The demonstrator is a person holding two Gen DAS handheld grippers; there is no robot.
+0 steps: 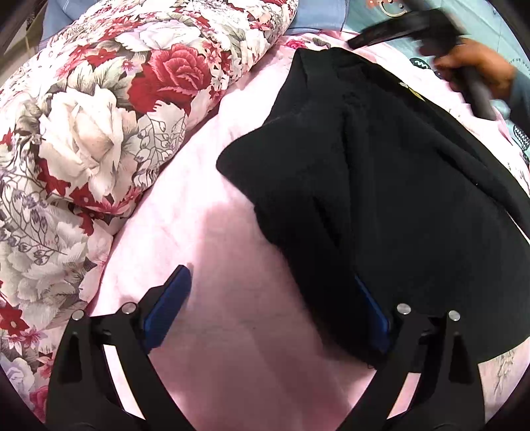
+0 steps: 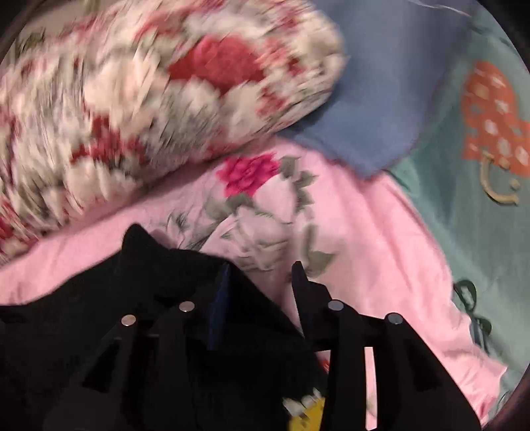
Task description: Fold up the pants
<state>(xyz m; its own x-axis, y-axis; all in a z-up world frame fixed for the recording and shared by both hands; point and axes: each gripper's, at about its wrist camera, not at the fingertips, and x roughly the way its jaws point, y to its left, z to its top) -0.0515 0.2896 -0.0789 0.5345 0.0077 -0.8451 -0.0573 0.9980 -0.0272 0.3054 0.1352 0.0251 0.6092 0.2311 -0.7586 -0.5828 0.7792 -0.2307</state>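
Observation:
The black pants (image 1: 381, 185) lie bunched on a pink sheet (image 1: 198, 212). My left gripper (image 1: 275, 281) is open low over the sheet; its right blue pad (image 1: 371, 311) sits against the pants' near edge, its left pad (image 1: 172, 298) over bare sheet. In the right wrist view, which is blurred, the pants (image 2: 132, 298) lie at the lower left, with a yellow and white patch (image 2: 308, 414). My right gripper (image 2: 261, 281) is open at the pants' far edge, holding nothing. It also shows blurred, held by a hand, in the left wrist view (image 1: 414, 30).
A thick floral quilt (image 1: 82, 116) is piled along the left and also shows in the right wrist view (image 2: 132, 99). A blue cloth (image 2: 381, 83) and a teal printed sheet (image 2: 480, 199) lie beyond the pink sheet on the right.

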